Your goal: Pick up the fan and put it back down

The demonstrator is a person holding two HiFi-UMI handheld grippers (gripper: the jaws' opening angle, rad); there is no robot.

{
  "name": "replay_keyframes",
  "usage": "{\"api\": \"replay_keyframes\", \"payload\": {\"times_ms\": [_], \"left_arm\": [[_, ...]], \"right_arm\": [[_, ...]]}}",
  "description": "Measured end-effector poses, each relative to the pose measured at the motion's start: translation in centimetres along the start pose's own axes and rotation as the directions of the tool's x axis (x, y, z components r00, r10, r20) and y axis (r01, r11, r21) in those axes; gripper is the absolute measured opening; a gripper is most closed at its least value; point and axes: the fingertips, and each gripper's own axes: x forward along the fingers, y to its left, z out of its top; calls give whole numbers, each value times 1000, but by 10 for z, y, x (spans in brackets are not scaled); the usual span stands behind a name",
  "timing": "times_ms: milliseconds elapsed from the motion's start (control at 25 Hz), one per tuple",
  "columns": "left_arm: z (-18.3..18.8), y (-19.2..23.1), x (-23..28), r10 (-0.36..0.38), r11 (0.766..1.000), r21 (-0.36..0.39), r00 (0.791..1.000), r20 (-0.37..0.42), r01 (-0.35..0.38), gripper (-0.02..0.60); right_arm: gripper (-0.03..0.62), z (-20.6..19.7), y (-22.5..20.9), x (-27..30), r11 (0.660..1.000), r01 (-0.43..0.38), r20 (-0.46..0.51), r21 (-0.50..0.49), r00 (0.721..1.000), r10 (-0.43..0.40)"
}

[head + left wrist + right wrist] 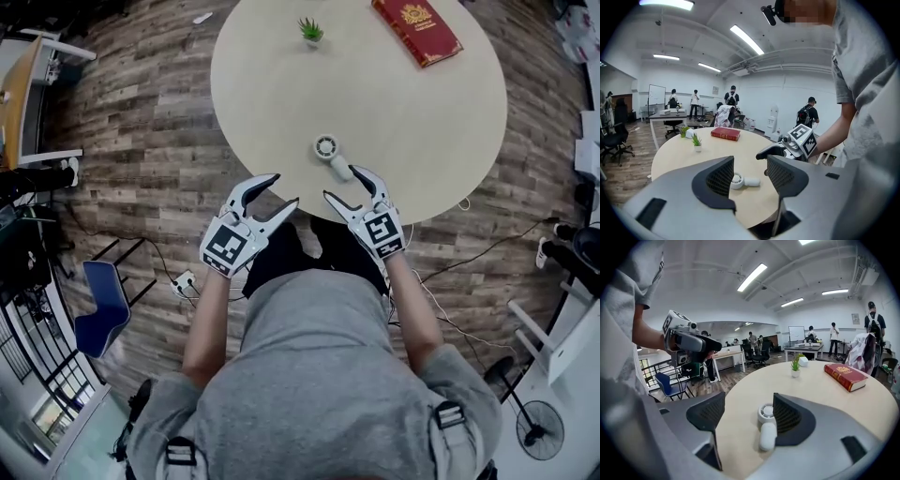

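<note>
From the head view, I am holding my left gripper (286, 188) and right gripper (340, 182), jaws apart and empty, at the round table's (281, 94) near edge, with the small white fan (332, 157) lying just ahead. In the left gripper view, smooth bare tabletop is surrounding the fan beyond my ribbed pads (721, 178). In the right gripper view, its rounded handle is lying beside one pad, ungripped.

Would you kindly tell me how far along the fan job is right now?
Done: nothing yet; the fan lies flat on the table, ungripped. In hand: the right gripper sits at the table's near edge, jaws apart, the fan's handle close by one jaw; the left gripper is open and empty. Left: close on the fan, lift it, set it back down.
</note>
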Motion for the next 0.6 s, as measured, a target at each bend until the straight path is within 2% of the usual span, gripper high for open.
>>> {"api": "replay_keyframes", "payload": {"times_ms": [160,400,600], "left_arm": [[-5,3,5,14,1000,-23,1000,-1,-14,238],[-15,14,7,18,999,-46,1000,-7,-18,236],[-25,29,18,5,998,-69,1000,-11,-6,236]], "right_arm": [[327,-10,-16,18,1000,-3,-23,8,1000,3],[342,-29,-32,45,995,-2,-58,100,998,8],[354,-45,-43,65,994,25,-94,106,995,-15]]}}
